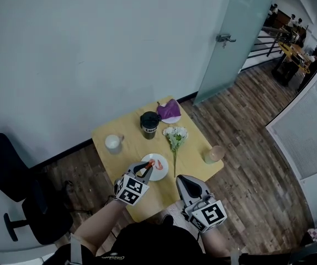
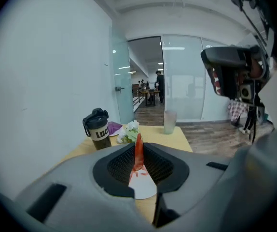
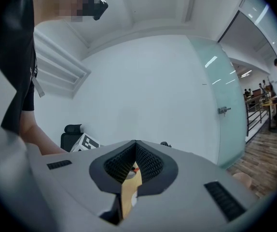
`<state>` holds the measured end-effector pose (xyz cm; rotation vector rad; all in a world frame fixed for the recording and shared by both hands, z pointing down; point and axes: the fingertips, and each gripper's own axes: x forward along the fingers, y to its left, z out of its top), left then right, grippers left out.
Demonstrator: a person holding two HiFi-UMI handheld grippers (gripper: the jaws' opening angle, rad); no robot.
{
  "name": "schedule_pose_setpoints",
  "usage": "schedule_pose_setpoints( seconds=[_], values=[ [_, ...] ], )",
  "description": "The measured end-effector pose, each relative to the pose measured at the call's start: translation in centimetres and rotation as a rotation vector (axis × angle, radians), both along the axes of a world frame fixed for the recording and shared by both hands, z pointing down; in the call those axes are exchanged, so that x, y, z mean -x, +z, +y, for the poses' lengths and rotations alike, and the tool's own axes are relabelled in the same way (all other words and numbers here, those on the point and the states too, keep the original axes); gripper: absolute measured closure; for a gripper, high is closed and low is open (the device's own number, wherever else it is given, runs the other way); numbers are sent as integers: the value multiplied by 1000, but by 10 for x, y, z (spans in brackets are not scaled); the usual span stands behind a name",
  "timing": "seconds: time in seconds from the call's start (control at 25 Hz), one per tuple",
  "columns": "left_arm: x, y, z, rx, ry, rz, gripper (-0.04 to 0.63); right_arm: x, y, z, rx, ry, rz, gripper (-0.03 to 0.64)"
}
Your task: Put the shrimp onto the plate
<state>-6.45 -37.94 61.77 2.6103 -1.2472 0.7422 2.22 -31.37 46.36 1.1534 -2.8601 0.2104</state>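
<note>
An orange-red shrimp (image 2: 138, 152) stands pinched between the pads of my left gripper (image 1: 147, 168), which is shut on it just above the white plate (image 1: 158, 175). In the left gripper view the plate (image 2: 144, 187) shows right below the jaws. A second shrimp (image 1: 160, 164) lies on the plate's right half. My right gripper (image 1: 183, 179) hovers over the table's front edge to the right of the plate, its jaws shut with nothing between them.
On the small yellow table (image 1: 194, 148) stand a black travel mug (image 1: 149, 124), a white cup (image 1: 113, 143), a purple cloth on a saucer (image 1: 169, 110), a sprig of white flowers (image 1: 175, 137) and a glass tumbler (image 1: 214, 154). A black office chair (image 1: 15, 192) stands at the left.
</note>
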Motion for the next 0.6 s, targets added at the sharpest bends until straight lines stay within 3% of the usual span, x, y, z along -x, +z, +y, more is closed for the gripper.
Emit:
schedule_pose_setpoints(
  seconds=[0.24,0.6],
  values=[
    [-5,45,-11,19,88,-200,535,-8,5,1,14,30,8,615],
    [-15,116,-18,10,289,-533,535,-20,11,3,34,78,18,615]
  ],
)
